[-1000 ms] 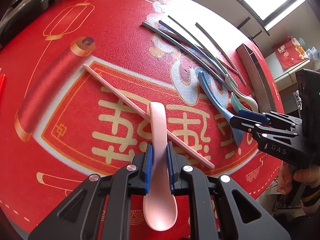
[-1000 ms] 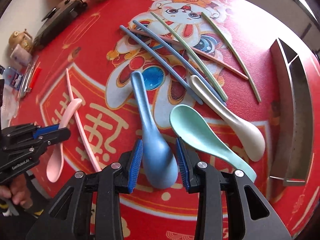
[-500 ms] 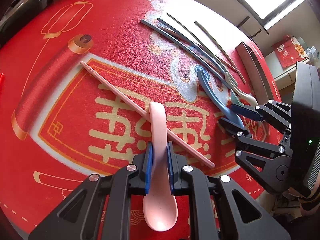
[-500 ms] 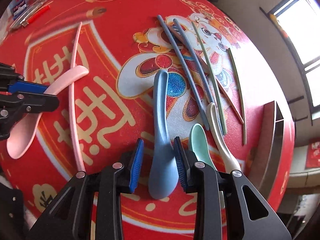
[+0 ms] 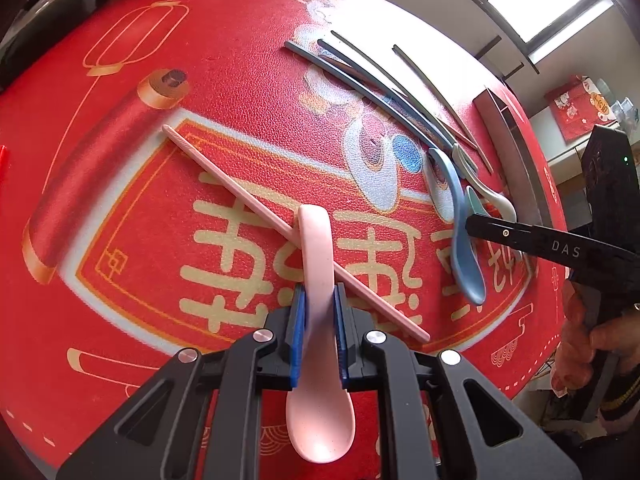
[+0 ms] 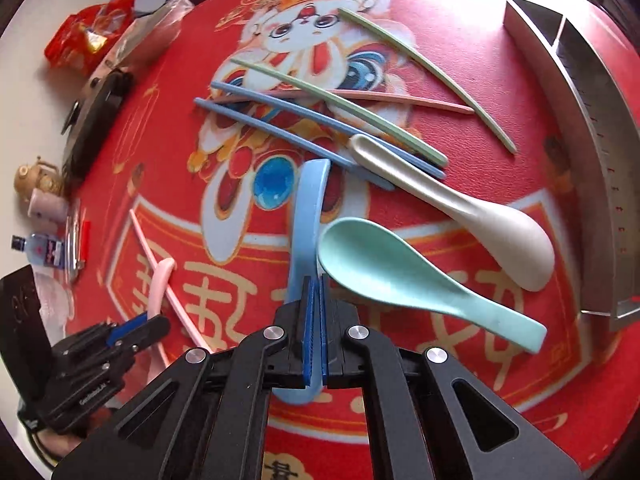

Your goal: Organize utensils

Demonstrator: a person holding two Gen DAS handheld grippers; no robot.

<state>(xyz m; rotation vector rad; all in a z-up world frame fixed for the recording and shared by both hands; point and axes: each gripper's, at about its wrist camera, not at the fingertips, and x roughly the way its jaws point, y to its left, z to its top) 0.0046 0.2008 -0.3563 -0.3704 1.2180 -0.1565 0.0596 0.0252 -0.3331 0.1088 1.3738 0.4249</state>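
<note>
My left gripper [image 5: 319, 300] is shut on the pink spoon [image 5: 318, 248], whose handle lies across a pink chopstick [image 5: 248, 204] on the red mat. My right gripper [image 6: 316, 288] is shut on the blue spoon [image 6: 306, 216], turned on its edge; the left wrist view also shows the blue spoon [image 5: 460, 236] and the right gripper [image 5: 472, 220]. The left gripper [image 6: 154, 318] shows in the right wrist view, at lower left. A mint spoon [image 6: 400, 276] and a cream spoon [image 6: 460, 204] lie right of the blue one. Blue chopsticks [image 6: 280, 124], green chopsticks [image 6: 340, 100] and another pink chopstick [image 6: 400, 98] lie beyond.
A metal divided tray [image 6: 592, 120] stands along the mat's right edge. A black case [image 6: 96, 120], a snack bag [image 6: 80, 40], a small bottle [image 6: 40, 248] and a teapot figurine [image 6: 36, 176] sit off the mat at left.
My right gripper has closed on the blue spoon and tipped it onto its edge, swinging its view toward the tray. The left gripper stays shut on the pink spoon.
</note>
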